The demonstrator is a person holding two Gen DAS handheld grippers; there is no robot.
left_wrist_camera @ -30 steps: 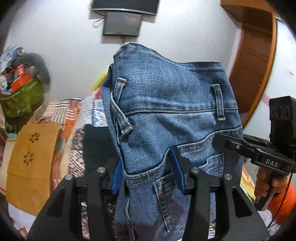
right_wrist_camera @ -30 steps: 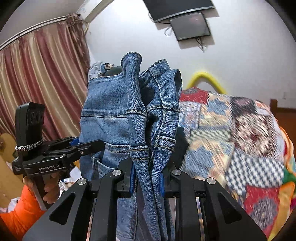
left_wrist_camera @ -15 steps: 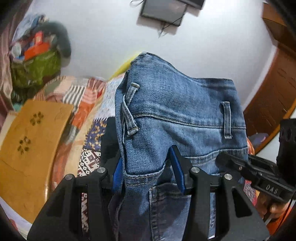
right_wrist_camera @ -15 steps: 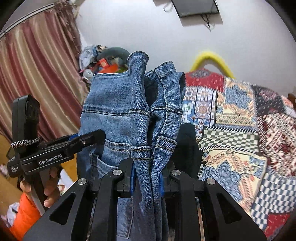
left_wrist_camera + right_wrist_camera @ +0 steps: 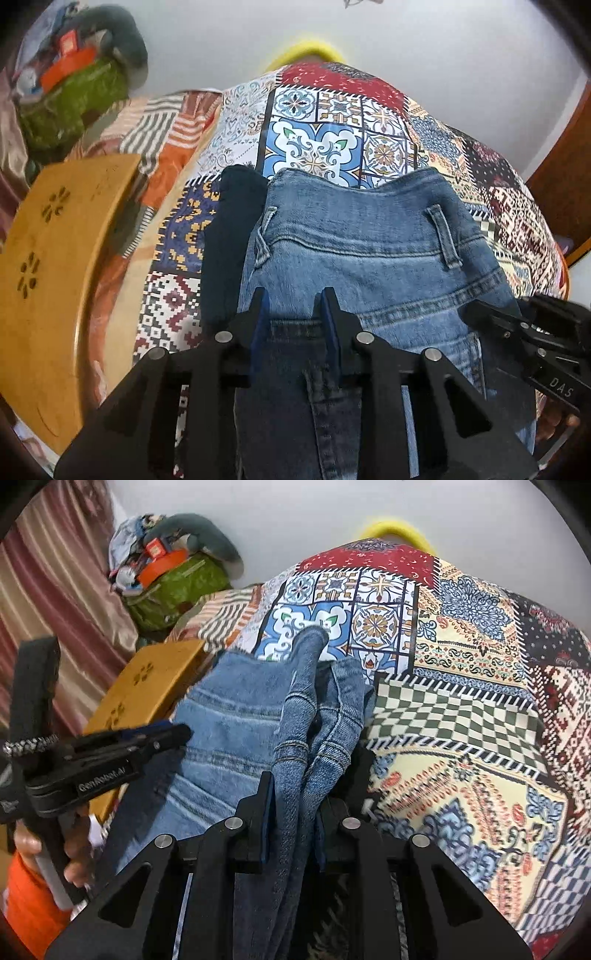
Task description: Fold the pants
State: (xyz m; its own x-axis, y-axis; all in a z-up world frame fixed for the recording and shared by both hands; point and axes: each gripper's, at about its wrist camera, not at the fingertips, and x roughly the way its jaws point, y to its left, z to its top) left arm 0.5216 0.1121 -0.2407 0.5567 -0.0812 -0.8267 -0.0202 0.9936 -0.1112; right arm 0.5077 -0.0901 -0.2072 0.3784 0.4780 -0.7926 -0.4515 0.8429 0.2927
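Note:
A pair of blue denim jeans [image 5: 369,258] hangs over a patchwork bedspread [image 5: 332,122], waistband end pointing forward. My left gripper [image 5: 293,306] is shut on the jeans just below the waistband near the back pocket. My right gripper [image 5: 291,790] is shut on a bunched fold of the same jeans [image 5: 236,716] at the other side. Each gripper shows in the other's view: the right one [image 5: 517,332] at the right edge, the left one [image 5: 110,753] at the left. A dark garment [image 5: 229,240] lies under the jeans on the bed.
A wooden board with flower cutouts [image 5: 48,277] stands left of the bed. A pile of bags and clothes [image 5: 166,576] sits by the striped curtain [image 5: 55,590]. A yellow curved bar [image 5: 395,528] is at the bed's far end. A wooden door frame [image 5: 557,192] is to the right.
Both grippers have tilted and moved down toward the bed, carrying the jeans lower. The wall and screen have left view; the bedspread now fills it. Both grips are unchanged.

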